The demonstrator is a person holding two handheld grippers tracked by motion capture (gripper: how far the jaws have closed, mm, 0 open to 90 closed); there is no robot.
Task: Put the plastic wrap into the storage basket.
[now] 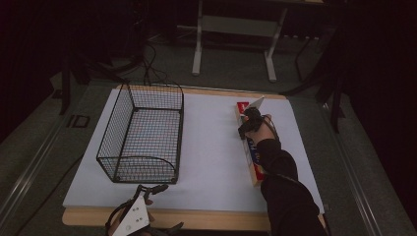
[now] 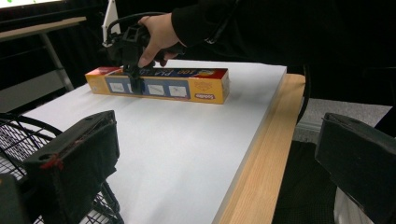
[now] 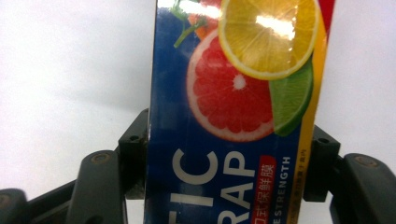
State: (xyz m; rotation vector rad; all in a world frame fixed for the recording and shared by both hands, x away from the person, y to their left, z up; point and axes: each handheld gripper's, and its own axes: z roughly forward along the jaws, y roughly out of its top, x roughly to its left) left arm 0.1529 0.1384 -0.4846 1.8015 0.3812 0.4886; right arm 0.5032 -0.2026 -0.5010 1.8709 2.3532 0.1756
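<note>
A long plastic wrap box (image 1: pixel 252 151) lies flat on the white mat, right of centre, with its blue top up and its yellow side (image 2: pixel 187 88) toward the left gripper. My right gripper (image 1: pixel 248 123) reaches down over the box's far half. Its jaws press against both long sides of the box (image 3: pixel 233 93), so the right gripper (image 3: pixel 229 154) is shut on it. From the left gripper view, the right gripper (image 2: pixel 133 78) straddles the box under a hand. My left gripper (image 1: pixel 172 206) hovers at the table's near edge; this left gripper (image 2: pixel 217 154) is open and holds nothing.
A black wire basket (image 1: pixel 115 129) stands on the left half of the mat, its corner (image 2: pixel 18 135) close by my left jaw. The white mat (image 1: pixel 211 147) lies on a wooden table edge (image 1: pixel 196 219). A table frame (image 1: pixel 233 29) stands behind.
</note>
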